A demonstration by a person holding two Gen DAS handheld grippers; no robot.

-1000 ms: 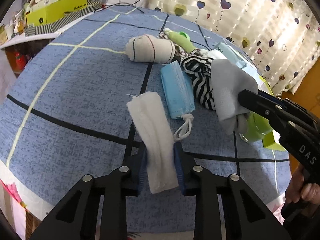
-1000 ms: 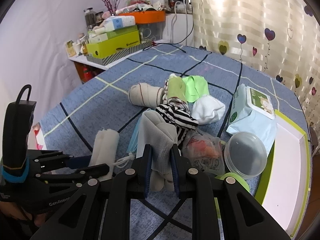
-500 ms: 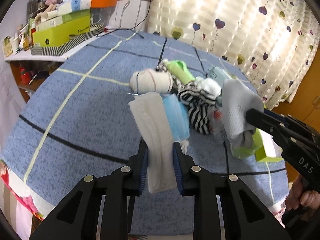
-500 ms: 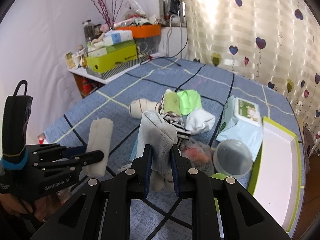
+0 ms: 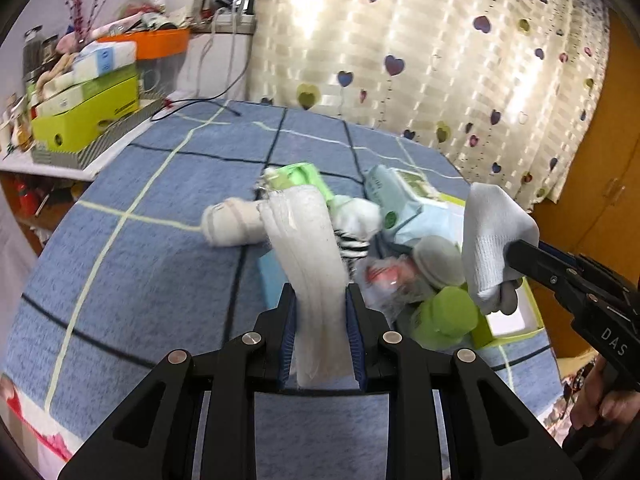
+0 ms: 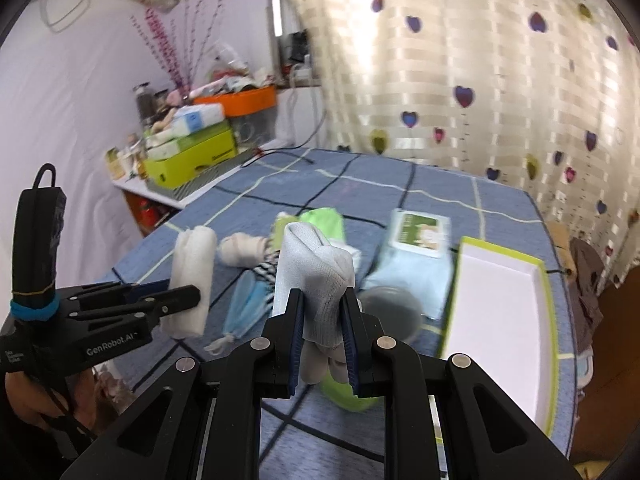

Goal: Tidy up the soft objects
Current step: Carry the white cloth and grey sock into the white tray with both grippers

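White towel (image 5: 310, 280) clamped in left gripper (image 5: 320, 332); sock (image 6: 316, 276), apparently grey, in right gripper (image 6: 322, 332).

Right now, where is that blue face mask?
The blue face mask lies on the blue checked bedspread, low and left of centre in the right wrist view, beside the striped sock.

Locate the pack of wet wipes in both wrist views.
Left wrist: pack of wet wipes sits right of centre, behind the sock pile, partly hidden by the grey sock.
Right wrist: pack of wet wipes right of centre, beside the white tray.
Shared landmark: heart-print curtain.
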